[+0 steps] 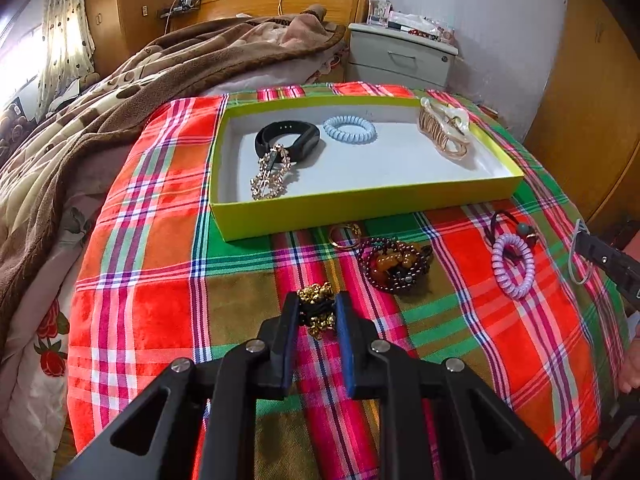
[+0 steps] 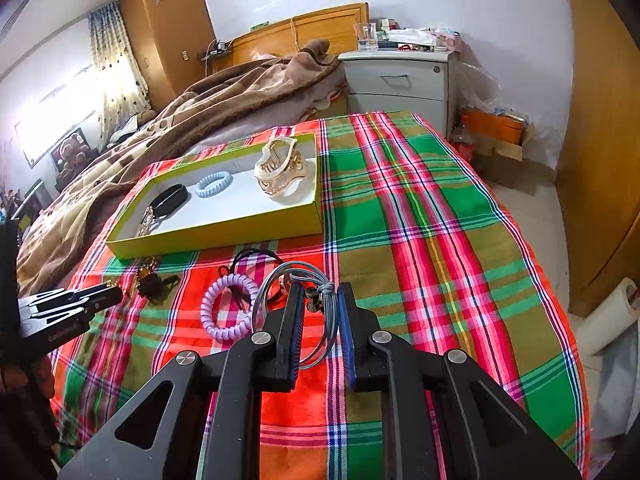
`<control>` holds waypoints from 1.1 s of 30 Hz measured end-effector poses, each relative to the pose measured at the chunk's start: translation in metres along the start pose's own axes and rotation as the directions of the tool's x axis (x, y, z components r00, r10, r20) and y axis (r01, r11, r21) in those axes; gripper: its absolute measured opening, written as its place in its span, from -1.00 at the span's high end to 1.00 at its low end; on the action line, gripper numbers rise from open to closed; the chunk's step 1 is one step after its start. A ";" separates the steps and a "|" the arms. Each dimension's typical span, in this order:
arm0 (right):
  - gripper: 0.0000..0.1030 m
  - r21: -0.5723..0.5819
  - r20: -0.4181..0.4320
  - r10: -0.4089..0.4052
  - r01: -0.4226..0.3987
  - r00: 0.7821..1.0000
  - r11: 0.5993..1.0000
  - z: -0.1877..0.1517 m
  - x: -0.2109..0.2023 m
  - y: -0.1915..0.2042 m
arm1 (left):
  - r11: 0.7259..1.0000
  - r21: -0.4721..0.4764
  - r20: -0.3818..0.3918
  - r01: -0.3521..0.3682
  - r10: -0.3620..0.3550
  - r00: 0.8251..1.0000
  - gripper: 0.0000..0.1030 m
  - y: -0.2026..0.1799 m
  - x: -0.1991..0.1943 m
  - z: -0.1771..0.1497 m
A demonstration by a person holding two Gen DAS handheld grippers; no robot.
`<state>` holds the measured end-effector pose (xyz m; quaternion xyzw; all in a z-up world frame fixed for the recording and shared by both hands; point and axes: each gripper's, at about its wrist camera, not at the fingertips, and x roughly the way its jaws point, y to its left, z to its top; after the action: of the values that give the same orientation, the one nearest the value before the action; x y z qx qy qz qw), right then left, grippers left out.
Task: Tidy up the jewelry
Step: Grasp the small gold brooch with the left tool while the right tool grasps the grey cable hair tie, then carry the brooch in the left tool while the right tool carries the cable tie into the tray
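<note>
Left tongs (image 1: 317,312) are clenched on the gold bead tie (image 1: 316,309) at its black elastic, and right tongs (image 2: 318,300) pinch the grey cord loop (image 2: 298,312) near its knot. Both look light and floppy and likely to dangle, so grip the knot, not slick beads. Box (image 1: 360,204) sits ahead.
</note>
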<state>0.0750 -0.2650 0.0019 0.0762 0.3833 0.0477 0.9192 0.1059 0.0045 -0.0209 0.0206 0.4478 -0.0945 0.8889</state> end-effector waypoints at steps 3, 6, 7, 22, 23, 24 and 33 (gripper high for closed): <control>0.67 -0.005 0.008 0.003 -0.003 1.000 1.000 0.002 -0.003 0.003 | 1.000 -0.002 0.010 0.002 -0.002 1.000 0.63 0.001 -0.005 0.001; 0.67 -0.014 0.020 0.007 -0.007 1.000 1.000 0.005 -0.007 0.007 | 1.000 -0.006 0.026 0.006 -0.006 1.000 0.63 0.003 -0.013 0.003; 0.67 -0.017 0.023 0.008 -0.008 1.000 1.000 0.007 -0.009 0.008 | 1.000 -0.007 0.032 0.006 -0.005 0.999 0.63 0.004 -0.015 0.004; 0.67 -0.058 0.064 0.051 -0.048 0.997 0.997 0.043 -0.008 0.036 | 0.997 0.005 0.095 0.073 -0.073 0.993 0.63 0.007 -0.033 0.041; 0.67 -0.060 0.062 0.057 -0.053 0.996 0.997 0.046 -0.005 0.039 | 0.997 0.007 0.100 0.072 -0.073 0.992 0.63 0.007 -0.033 0.045; 0.67 -0.062 0.060 0.059 -0.056 0.996 0.997 0.048 -0.002 0.040 | 0.997 0.011 0.105 0.071 -0.071 0.992 0.63 0.007 -0.033 0.050; 0.67 -0.061 0.036 0.081 -0.079 0.996 0.995 0.069 0.027 0.053 | 0.994 0.013 0.094 0.107 -0.108 0.990 0.63 0.007 -0.012 0.082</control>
<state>0.1416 -0.2161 0.0409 0.0652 0.3604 0.0945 0.9257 0.1653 0.0029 0.0377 -0.0045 0.4053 -0.1451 0.9026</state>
